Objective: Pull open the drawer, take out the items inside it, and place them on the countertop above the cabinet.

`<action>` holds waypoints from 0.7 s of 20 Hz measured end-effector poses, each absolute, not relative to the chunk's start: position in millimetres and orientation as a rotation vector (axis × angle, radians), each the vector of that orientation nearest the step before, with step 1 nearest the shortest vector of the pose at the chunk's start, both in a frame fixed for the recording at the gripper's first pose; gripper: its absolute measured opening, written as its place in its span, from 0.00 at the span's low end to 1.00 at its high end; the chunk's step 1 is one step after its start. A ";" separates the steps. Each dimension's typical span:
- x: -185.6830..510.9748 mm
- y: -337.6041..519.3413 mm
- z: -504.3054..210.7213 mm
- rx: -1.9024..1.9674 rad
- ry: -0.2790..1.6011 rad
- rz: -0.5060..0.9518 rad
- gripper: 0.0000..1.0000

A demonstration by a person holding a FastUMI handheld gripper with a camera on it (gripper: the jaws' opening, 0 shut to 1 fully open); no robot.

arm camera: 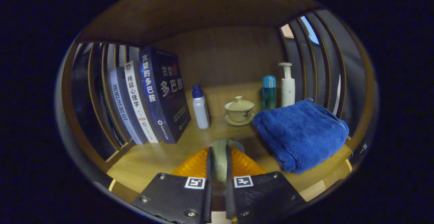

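Between the jaws (218, 169) sits a pale, see-through cup-like thing (220, 159). The two fingers stand close together, with just a thin gap, and both seem to press on its sides. It is hard to tell just what the thing is. The jaws hold it over the wooden bench (152, 159), just above or on the wood.

Just ahead of the fingers, a bit to the right, lies a folded blue fluffy towel (300, 134) on the bench. Beyond the fingers stands a small cream tea bowl with a lid (239, 110) on its saucer. To the left of the bowl stands a white plastic bottle with a blue cap (200, 108). Left of that, three upright books (149, 98) lean against the slatted wooden side (98, 95).

Behind the towel stand two more bottles side by side: a see-through teal bottle with a blue cap (269, 93) and a white pump bottle (287, 86). Both are near the back wooden wall (227, 57). The right side has slats too
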State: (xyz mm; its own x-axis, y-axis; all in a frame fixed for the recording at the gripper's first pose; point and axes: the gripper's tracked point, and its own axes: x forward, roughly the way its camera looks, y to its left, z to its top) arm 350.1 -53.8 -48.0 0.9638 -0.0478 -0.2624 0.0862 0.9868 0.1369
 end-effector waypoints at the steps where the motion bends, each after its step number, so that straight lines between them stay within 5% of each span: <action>1: 352.0 -54.9 -47.8 0.153 0.261 -0.073 0.17; 7: 347.6 -55.4 -54.7 0.211 0.324 -0.056 0.17; 10: 335.3 -61.7 -51.8 0.237 0.322 -0.051 0.30; 14: 309.1 -66.4 -42.7 0.348 0.325 -0.045 0.67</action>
